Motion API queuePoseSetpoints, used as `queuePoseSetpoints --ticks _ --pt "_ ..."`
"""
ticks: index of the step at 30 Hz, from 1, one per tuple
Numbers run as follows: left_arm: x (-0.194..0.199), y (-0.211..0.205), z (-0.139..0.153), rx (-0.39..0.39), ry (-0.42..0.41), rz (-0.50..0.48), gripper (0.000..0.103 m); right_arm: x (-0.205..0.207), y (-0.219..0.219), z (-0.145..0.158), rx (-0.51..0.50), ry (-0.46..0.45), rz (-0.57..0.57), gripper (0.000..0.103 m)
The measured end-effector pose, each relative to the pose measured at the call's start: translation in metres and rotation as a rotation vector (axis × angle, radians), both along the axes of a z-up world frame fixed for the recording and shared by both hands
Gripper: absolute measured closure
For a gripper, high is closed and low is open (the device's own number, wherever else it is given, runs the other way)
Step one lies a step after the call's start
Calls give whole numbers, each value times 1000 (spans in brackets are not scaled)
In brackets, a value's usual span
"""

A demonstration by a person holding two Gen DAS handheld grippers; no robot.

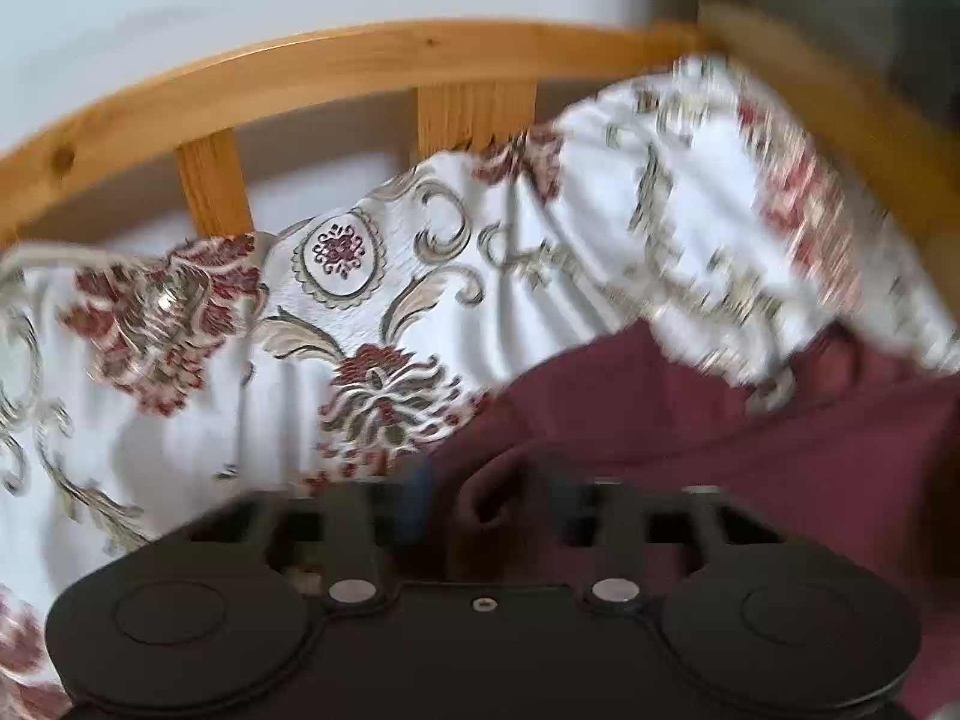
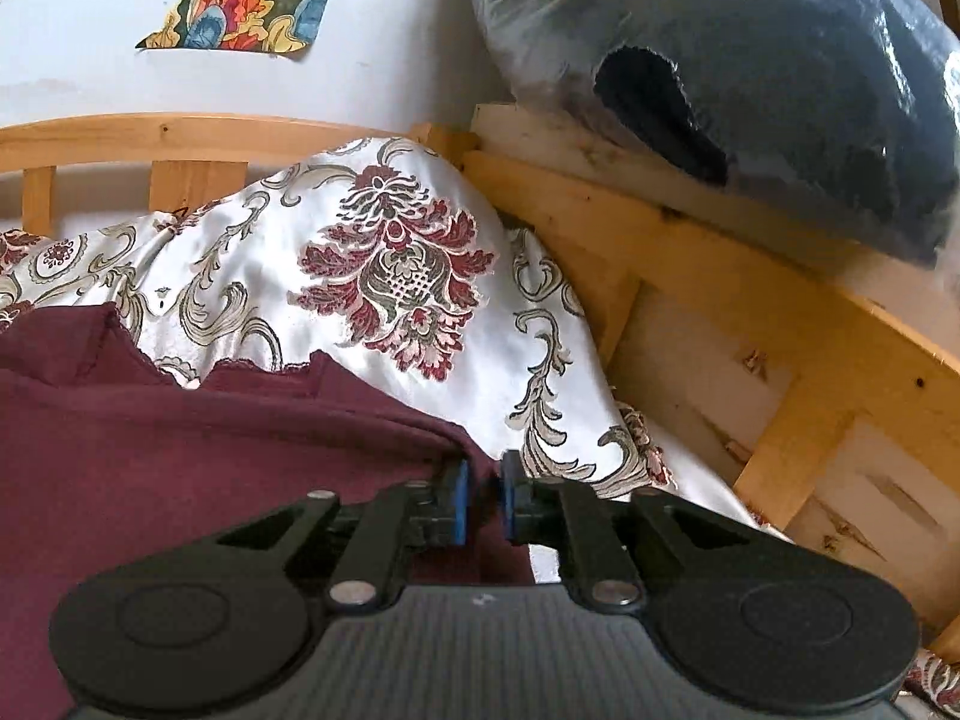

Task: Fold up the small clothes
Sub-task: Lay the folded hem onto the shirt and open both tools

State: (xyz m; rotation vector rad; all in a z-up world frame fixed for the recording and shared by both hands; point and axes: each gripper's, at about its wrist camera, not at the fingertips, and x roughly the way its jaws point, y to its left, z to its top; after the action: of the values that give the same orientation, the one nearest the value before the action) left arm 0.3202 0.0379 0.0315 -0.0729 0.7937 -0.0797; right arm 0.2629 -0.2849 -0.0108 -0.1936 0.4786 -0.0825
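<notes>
While maroon garment (image 2: pixel 180 450) lies on floral bedspread (image 2: pixel 360 252), right gripper (image 2: pixel 483 501) and left gripper (image 1: pixel 489 507) each pinch its fabric.

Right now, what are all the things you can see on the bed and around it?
Garment: one, maroon, lying on the bedspread, held at two spots.
Bedspread: one, white with red flowers, covering the bed.
Bed frame: one, light wood, behind and right.
Bagged bundle: one, dark blue in clear plastic, on the frame's right side.
Picture: one, colourful, on the wall.
Left hand-held gripper: black, pinching garment.
Right hand-held gripper: black, blue pads, pinching garment edge.
</notes>
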Motion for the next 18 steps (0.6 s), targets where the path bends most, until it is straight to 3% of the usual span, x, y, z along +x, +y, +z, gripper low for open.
queuePoseSetpoints --ticks 1,3,4,7,9,11,18 --pt "-3 6 3 -42 -11 24 34 -1 -2 1 14 0 -3 80" --pt "-10 13 8 -95 -31 55 27 -7 -6 1 37 -4 -9 58" --pt "-15 16 9 -111 -41 60 25 -10 -8 1 45 -7 -7 51" --pt "-41 21 12 -126 -82 66 17 -26 -10 1 63 -2 8 35" --pt "-64 22 9 -135 -100 58 14 -39 -12 0 73 -2 23 16" --pt "-86 21 1 -135 -93 50 13 -47 -13 0 79 -1 39 3" --pt "-126 6 -25 -101 -1 10 15 -64 -17 11 117 17 64 0"
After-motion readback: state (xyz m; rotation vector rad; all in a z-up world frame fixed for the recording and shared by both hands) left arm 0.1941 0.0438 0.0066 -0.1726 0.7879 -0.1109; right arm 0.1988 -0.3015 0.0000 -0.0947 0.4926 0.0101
